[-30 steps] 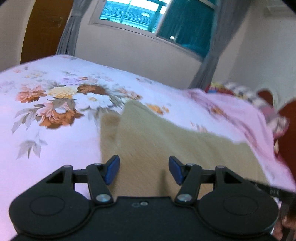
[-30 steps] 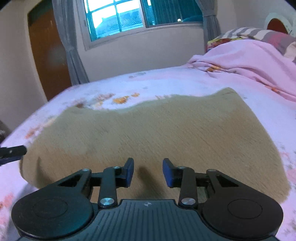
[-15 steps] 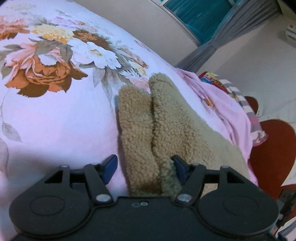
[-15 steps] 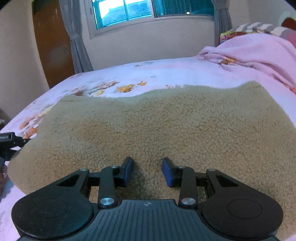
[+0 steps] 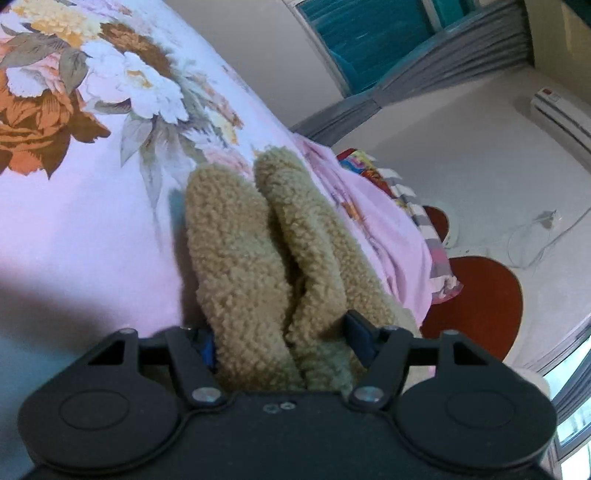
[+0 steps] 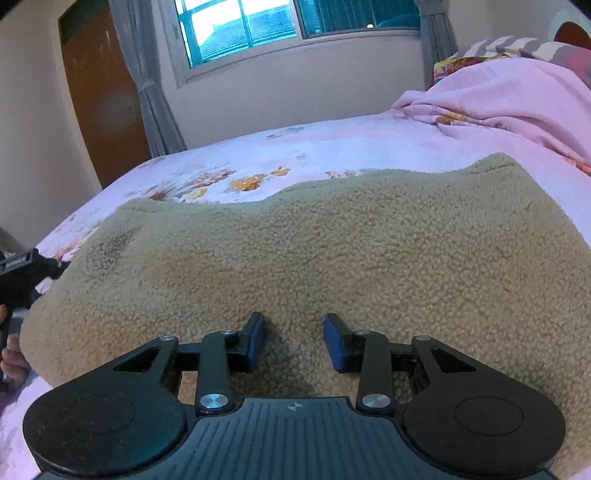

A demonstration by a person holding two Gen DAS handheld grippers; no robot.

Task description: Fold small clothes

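Folding fleece on bed: both grippers at near edge

Lying flat on the flowered pink sheet (image 6: 229, 155) of the bed, the tan fleece (image 6: 332, 251) fills most of the right wrist view. It is doubled: from the left wrist, two thick layers (image 5: 258, 251) run away side by side with a deep crease between them.

Left gripper (image 5: 284, 341): its fingers have just been opening and now stand fairly wide, with both fleece layers bunched between them. The right blue pad (image 5: 360, 339) sits against the pile; the left pad (image 5: 207, 349) is mostly hidden behind the fleece. Whether either pad presses cannot be told. In the right wrist view this gripper shows as a black tip (image 6: 26, 271) at the fleece's left end, with a hand (image 6: 13, 362) behind it.

Right gripper (image 6: 293, 341): fingers partly open, tips resting on or just over the fleece's near edge. A patch of pile lies in the gap, but no fold is pinched there.

Surroundings: a crumpled pink blanket (image 6: 498, 99) is heaped beside the fleece's far right corner, near but apart from it, with a striped pillow (image 6: 517, 46) beyond. A window (image 6: 295, 22), grey curtains (image 6: 147, 92) and a brown door (image 6: 99, 92) stand behind the bed. A reddish headboard (image 5: 480, 295) shows in the left wrist view, with a wall air conditioner (image 5: 561, 114) above it.

Obstructions: the fleece's bulk hides the sheet beneath and much of the left gripper's inner fingers.
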